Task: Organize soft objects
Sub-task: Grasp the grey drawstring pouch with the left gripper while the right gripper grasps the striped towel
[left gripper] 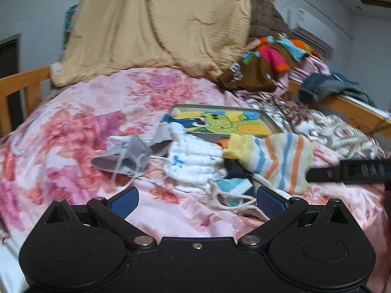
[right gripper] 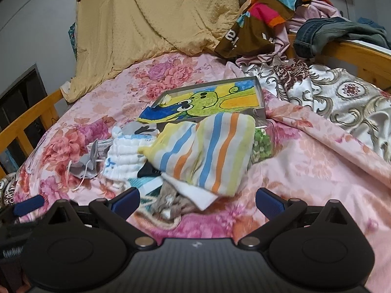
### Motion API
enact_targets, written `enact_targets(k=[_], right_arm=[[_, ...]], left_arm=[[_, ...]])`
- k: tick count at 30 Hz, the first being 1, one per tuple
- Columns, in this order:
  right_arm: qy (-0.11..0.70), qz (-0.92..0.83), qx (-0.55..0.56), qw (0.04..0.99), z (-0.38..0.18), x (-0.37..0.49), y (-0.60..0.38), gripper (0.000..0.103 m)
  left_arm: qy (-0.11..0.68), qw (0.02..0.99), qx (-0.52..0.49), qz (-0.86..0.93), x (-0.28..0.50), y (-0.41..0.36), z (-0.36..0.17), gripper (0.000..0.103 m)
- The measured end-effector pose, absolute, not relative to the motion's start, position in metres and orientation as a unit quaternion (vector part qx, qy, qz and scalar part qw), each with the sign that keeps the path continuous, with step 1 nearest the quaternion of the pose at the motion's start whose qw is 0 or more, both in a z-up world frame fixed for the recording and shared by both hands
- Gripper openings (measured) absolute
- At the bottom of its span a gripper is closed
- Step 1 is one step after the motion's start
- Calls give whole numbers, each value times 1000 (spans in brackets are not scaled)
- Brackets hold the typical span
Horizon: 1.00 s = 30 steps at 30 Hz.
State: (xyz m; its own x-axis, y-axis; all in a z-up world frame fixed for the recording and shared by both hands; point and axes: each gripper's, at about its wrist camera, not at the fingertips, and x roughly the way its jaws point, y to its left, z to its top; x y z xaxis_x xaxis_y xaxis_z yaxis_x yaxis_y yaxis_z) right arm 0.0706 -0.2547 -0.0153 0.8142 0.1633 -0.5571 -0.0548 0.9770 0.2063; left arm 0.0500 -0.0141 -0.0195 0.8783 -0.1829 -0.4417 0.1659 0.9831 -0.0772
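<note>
- Two hand-held grippers hover low over a bed covered by a pink floral sheet, facing a small heap of soft items at its middle.
- Directly ahead of the left gripper lie a white quilted cloth with blue marks and, just right of it, a cloth striped in yellow, blue and orange; a crumpled grey face mask with white ear loops sits left of the white cloth, slightly apart.
- From the right gripper, the striped cloth lies just beyond the fingertips, overlapping the white quilted cloth on its left, with the mask further left.
- A flat box printed with a green cartoon figure lies behind the heap, its near edge under the striped cloth.
- Brownish fabric with a pale cord sits between the right gripper's fingers, closest to that camera.
- A tan blanket hangs at the far end, with colourful clothes and jeans piled over a wooden bed rail.
- Both grippers stand wide apart at the jaws, holding nothing; the left gripper's right finger lies against the cord and fabric at the heap's near edge.
</note>
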Motion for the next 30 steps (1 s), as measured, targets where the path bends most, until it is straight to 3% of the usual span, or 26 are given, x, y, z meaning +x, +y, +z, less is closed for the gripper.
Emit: enact_targets(k=[17,24,30], right_arm=[[292,84,69,950,-21,163,-280,103],[308,96,106,941,-34,175,-289,103],[315,114,102,937,-39,181,-285,103]], left_arm=[[266,930,39,-250,99,-67,-41,102],[304,904,4,-300,124,-78,-51,95],[344,885,3,-315,143,-82,-64,79]])
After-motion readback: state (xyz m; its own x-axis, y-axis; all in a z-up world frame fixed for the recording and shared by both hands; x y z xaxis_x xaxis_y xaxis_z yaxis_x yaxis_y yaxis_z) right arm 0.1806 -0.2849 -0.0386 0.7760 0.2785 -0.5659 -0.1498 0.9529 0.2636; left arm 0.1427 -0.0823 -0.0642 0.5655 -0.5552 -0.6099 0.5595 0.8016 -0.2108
